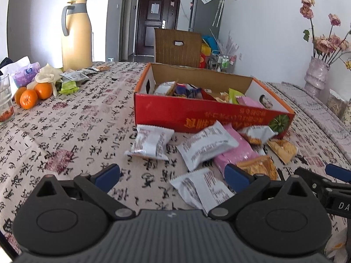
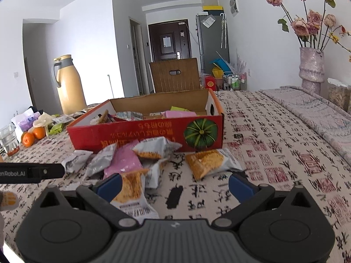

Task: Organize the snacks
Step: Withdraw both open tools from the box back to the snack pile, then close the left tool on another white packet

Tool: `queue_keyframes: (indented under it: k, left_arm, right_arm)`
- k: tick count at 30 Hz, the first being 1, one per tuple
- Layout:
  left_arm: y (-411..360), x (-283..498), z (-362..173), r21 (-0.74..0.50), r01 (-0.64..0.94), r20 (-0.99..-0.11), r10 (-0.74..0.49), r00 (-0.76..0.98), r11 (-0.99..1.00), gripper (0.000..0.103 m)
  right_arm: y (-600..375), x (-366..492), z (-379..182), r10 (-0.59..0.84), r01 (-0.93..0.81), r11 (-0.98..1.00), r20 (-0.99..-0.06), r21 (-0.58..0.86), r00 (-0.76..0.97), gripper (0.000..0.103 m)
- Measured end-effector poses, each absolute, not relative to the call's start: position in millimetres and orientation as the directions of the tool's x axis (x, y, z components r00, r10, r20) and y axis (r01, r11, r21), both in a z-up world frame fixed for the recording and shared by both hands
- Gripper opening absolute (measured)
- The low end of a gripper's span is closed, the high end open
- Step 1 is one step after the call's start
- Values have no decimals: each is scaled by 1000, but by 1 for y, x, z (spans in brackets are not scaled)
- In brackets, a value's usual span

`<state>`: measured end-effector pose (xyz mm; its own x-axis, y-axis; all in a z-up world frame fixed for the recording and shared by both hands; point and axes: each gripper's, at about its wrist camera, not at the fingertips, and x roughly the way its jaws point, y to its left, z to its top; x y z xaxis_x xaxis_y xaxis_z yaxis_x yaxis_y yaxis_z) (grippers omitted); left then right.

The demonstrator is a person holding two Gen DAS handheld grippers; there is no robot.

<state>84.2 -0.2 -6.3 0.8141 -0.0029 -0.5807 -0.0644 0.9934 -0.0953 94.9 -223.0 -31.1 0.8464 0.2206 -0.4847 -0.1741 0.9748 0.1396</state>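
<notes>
1. bottom of both frames: left gripper and right gripper both spread wide, holding nothing, hanging low over the tablecloth. probably lined up for a grab, judging by the packets right ahead.
2. just past the left fingers, lower centre: white packet lying flat between the blue pads, easiest pick from here.
3. right view, lower left: orange-print packet tucked against the left pad, another orange packet ahead at centre, apart from the pile.
4. mid frame: more loose snacks, a pink packet under white ones, all heaped against the front of the red box. looks dumped there for sorting.
5. inside the box: several packets already, so likely the drop-off spot. open top, low walls, easy to drop into.
6. far left: oranges, yellow thermos, more wrappers beside it, untouched.
7. far right: vase of dried roses, worth keeping clear of.
</notes>
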Motion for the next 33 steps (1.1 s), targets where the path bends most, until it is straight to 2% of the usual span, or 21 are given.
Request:
queue_keyframes:
  k: [5,14,18,20,21,22,25,27,33]
  left_arm:
    - [-15,85,-14,-80,-38,-607,-18,795,996,103]
    - [-35,108,-25,-55,-101,-664,39,746,993,103]
    - [-41,116,-30,-42,-121,-681,60,730,992,98]
    - [-43,118,-32,-35,-123,-689,65,722,992,88]
    - [-43,119,-34,-36,-122,-695,63,717,992,81]
    - [-43,119,-35,-37,-117,-698,58,714,992,80]
    - [-43,116,-35,-26,-107,-687,60,724,994,67]
    - [-44,114,-35,-18,-94,-679,57,732,995,54]
    - [-37,106,-36,-24,-63,-655,32,755,998,47]
  right_arm:
    - [-231,89,-37,208,-155,977,-495,146,844,103]
    - [-241,87,-43,197,-136,979,-504,155,841,103]
    - [-246,90,-48,193,-126,979,-511,163,837,103]
    - [-246,92,-50,194,-125,978,-516,167,834,103]
    - [-247,93,-51,195,-125,978,-518,169,833,103]
    - [-247,93,-52,197,-125,977,-520,170,831,103]
    - [-247,95,-54,199,-126,977,-525,172,828,103]
    - [-246,96,-55,200,-126,977,-528,173,826,103]
    - [-241,97,-56,202,-133,977,-534,165,821,103]
